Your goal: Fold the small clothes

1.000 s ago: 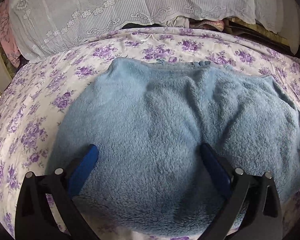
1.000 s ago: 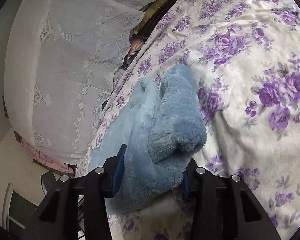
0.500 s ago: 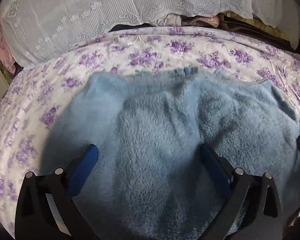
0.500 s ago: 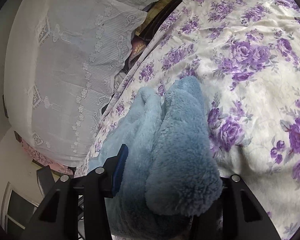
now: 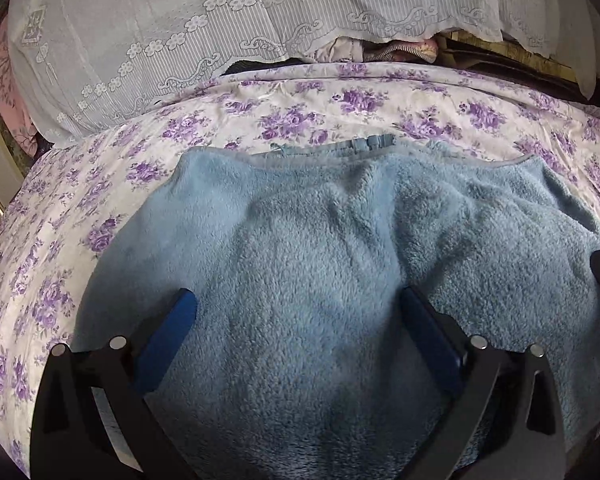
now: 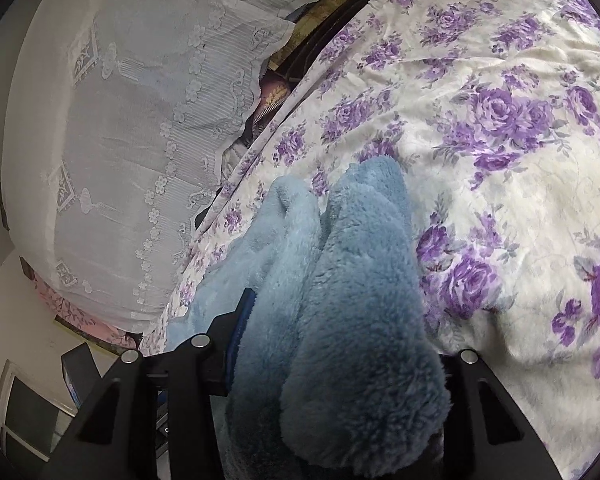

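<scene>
The blue fleece garment [image 5: 320, 264] lies on the flowered bed [image 5: 100, 184], filling the lower centre of the frame. The left gripper [image 5: 300, 308] has its jaws wide open above the fleece, gripping nothing. The right gripper [image 6: 340, 344] has just been closing its jaws on a bunched fold of it.

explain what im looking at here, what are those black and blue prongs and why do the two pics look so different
The prongs are two-finger grippers that a person holds, one in each hand, each with a wide-angle camera looking along its fingers. The left gripper hangs open over a fluffy blue garment lying on a purple-flowered bedsheet. The right gripper has just been closing, with a bunched fold of the same garment between its fingers. A lace-covered pile sits behind the bed.
</scene>
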{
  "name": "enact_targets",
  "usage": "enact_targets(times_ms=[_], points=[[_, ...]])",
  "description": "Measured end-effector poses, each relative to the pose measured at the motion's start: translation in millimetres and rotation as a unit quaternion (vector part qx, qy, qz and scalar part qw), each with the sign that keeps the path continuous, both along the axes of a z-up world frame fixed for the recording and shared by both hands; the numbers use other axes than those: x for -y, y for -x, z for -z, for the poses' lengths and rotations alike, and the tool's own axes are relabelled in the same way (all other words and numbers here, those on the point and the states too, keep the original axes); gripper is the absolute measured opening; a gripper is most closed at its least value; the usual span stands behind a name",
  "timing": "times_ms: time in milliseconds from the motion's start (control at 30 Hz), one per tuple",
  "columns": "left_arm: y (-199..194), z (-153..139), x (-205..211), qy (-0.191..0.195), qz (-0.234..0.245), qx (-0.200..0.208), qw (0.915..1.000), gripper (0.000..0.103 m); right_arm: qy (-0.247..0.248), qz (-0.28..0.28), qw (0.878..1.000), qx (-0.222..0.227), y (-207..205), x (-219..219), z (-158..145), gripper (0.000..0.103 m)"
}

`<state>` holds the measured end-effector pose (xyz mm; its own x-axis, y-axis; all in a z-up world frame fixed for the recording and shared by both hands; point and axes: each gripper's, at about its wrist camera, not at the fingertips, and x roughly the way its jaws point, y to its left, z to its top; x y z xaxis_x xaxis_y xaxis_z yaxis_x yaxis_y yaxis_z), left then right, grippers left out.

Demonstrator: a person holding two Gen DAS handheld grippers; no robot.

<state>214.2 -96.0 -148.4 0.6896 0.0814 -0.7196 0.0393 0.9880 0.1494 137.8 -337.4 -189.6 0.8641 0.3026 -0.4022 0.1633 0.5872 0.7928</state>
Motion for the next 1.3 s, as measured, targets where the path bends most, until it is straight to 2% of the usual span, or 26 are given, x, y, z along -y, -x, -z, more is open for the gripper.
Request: enact_targets(times_ms=[133, 433, 600, 667, 733, 800, 867, 967, 1033, 1167, 1300], points=[[1.8, -0.5, 0.7, -0.002, 0.0, 0.004, 1.0, 0.099, -0.019, -0.002, 1.0, 0.0, 2.0, 3.8, 3.3, 0.03], [3.2, -2.4, -1.3, 0.005, 0.003, 0.004, 1.0, 0.099, -0.015, -0.001, 1.0, -0.001, 2.8, 3.9, 4.2, 0.031], [1.7, -26.7, -6.6, 0.012, 0.002, 0.023, 0.9997, 0.099, -0.011, 0.002, 1.0, 0.002, 2.9, 3.4, 3.9, 0.033], [-8.9, -33.0, -3.5, -0.001, 0.002, 0.027, 0.9996, 0.099, -0.01, 0.002, 1.0, 0.002, 2.9, 2.8, 3.5, 0.033], [-25.0, -28.2, -5.3, -0.006, -0.013, 0.011, 0.9998, 0.099, -0.01, 0.002, 1.0, 0.002, 2.8, 2.7, 3.3, 0.033], [-47.4, -2.5, -7.8, -0.007, -0.033, -0.036, 0.9988, 0.099, -0.008, 0.001, 1.0, 0.002, 2.3, 2.6, 2.9, 0.033], [-46.9, 3.0, -4.7, -0.015, -0.033, -0.021, 0.9991, 0.099, -0.004, -0.001, 1.0, 0.0, 1.1, 1.8, 2.1, 0.033], [-37.7, 2.6, 9.9, -0.074, -0.031, 0.008, 0.9968, 0.099, -0.004, -0.001, 1.0, 0.0, 0.7, 1.2, 1.1, 0.033], [-31.7, -3.1, 6.1, -0.063, -0.03, 0.014, 0.9975, 0.099, -0.006, -0.001, 1.0, 0.001, 1.1, 2.0, 1.4, 0.033], [-3.6, -25.0, -17.6, -0.001, 0.0, 0.024, 0.9997, 0.099, -0.009, -0.002, 1.0, 0.002, -0.4, 2.1, 1.7, 0.032], [14.7, -39.8, -46.3, -0.024, 0.003, 0.041, 0.9989, 0.099, -0.012, -0.003, 1.0, 0.004, -0.7, 3.6, 2.6, 0.032]])
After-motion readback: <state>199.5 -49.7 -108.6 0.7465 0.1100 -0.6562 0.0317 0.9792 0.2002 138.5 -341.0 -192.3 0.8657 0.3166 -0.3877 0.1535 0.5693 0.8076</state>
